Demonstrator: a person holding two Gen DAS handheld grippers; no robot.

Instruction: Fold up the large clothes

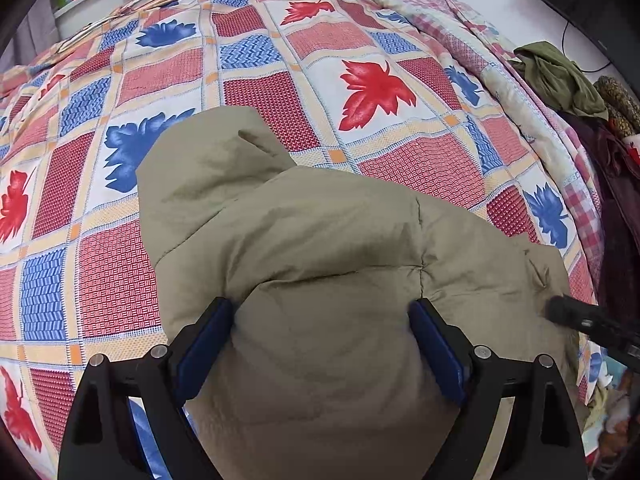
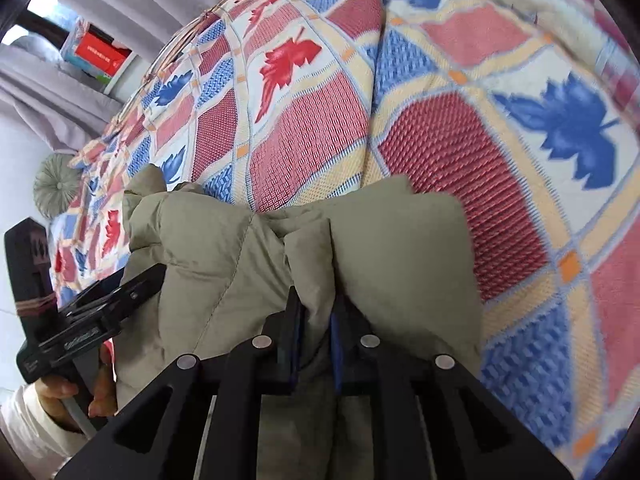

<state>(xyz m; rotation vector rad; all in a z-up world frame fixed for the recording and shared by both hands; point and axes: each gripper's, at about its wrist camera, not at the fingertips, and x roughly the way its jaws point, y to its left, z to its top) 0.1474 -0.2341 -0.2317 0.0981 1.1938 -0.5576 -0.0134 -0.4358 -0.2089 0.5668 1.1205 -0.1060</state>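
Note:
A padded khaki jacket (image 1: 320,248) lies bunched on the patterned bedspread (image 1: 280,92). My left gripper (image 1: 322,320) is open, its blue-padded fingers (image 1: 204,344) wide apart over the jacket's puffy near part. My right gripper (image 2: 314,312) is shut on a fold of the jacket (image 2: 312,264) at its right edge and lifts it. The right gripper's tip shows in the left wrist view (image 1: 560,312) at the jacket's right corner. The left gripper shows in the right wrist view (image 2: 100,312), held by a hand.
A rolled quilt (image 1: 460,36) lies along the bed's far right side. A green garment (image 1: 560,76) and dark clothes (image 1: 616,184) are piled at the right edge. A shelf with a red box (image 2: 100,56) stands beyond the bed. A round cushion (image 2: 58,188) sits at the left.

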